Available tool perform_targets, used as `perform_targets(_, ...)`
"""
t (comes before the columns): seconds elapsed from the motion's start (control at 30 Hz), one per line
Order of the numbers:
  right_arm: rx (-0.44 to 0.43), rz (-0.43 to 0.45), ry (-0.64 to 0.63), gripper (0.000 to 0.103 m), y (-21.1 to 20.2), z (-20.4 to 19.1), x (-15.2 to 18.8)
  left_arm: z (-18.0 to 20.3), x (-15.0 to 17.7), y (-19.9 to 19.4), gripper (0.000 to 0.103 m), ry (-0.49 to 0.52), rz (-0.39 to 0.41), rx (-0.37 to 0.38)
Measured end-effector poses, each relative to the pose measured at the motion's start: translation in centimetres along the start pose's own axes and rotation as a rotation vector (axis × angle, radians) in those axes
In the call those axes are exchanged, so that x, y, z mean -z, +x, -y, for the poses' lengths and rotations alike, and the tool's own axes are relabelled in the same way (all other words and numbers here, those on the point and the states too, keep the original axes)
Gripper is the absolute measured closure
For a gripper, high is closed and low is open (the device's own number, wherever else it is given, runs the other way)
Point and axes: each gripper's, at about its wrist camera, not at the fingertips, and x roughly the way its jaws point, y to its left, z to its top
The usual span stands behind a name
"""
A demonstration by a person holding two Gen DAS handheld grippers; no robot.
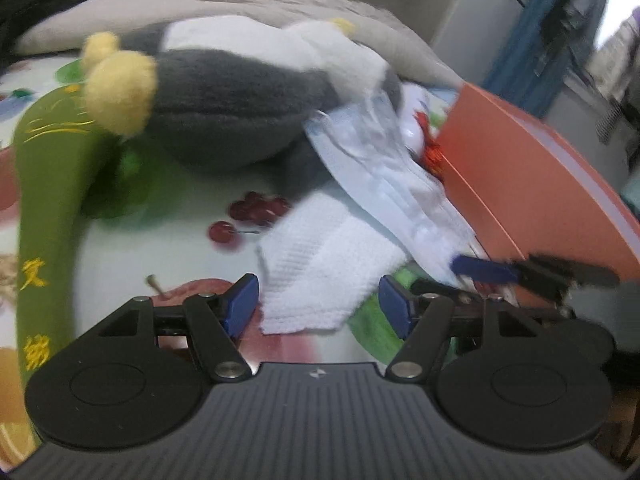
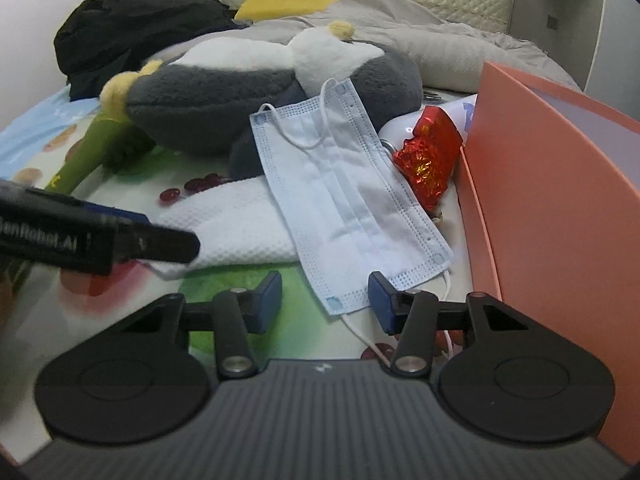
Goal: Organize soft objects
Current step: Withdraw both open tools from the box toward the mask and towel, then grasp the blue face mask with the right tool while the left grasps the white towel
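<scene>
A folded white towel [image 1: 320, 264] lies on the fruit-print sheet [image 1: 160, 232], its near corner between the fingers of my left gripper [image 1: 319, 306], which is open. A light blue face mask [image 2: 340, 196] lies partly over the towel [image 2: 240, 224]; its near corner sits between the fingers of my right gripper [image 2: 324, 300], also open, with the pads not pressing on it. A grey and white plush penguin [image 2: 224, 96] with yellow feet lies behind both. The left gripper's fingers [image 2: 160, 240] show at the left of the right wrist view.
An orange box [image 2: 560, 200] stands open at the right, with a red foil packet [image 2: 430, 156] beside it. A green roll with yellow characters [image 1: 52, 208] lies at the left. A black garment [image 2: 132, 28], a grey quilt [image 2: 460, 48] and a yellow cushion [image 2: 288, 2] lie at the back.
</scene>
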Motion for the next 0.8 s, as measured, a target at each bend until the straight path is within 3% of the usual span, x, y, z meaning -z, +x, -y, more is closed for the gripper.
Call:
perform_targets(0.1,-0.019,-0.015,0.006,0.064,0.2,-0.2,0.0,1.4,0.0,0.5,0.033,0.101,-0.038,-0.015)
perform_targets(0.17,-0.039,-0.03,0.012,0.07,0.4,-0.2,-0.2,1.4,0.0,0.7,0.038,0.076,-0.034,0.004)
perform_targets(0.23,-0.057,-0.04,0.034,0.073,0.5,0.1,-0.4,1.5,0.0,0.8,0.052,0.083,-0.029,-0.006)
perform_targets(0.27,-0.06,-0.04,0.042,0.083,0.5,0.3,-0.4,1.5,0.1,0.8,0.057,0.089,-0.028,-0.019)
perform_targets(0.33,-0.05,-0.042,0.044,0.09,0.6,0.5,-0.5,1.2,0.0,0.8,0.083,0.072,-0.025,-0.024)
perform_targets(0.4,-0.067,-0.043,0.069,0.099,0.6,0.9,-0.6,0.7,0.0,0.7,0.098,0.04,-0.028,-0.027)
perform_targets(0.53,-0.092,-0.038,0.097,0.099,-0.1,1.1,-0.6,0.4,0.4,-0.1,0.101,0.029,-0.001,-0.08)
perform_targets(0.8,-0.11,0.003,0.132,0.099,-2.9,1.5,-0.6,-0.4,1.1,-4.6,0.101,-0.075,0.073,-0.118)
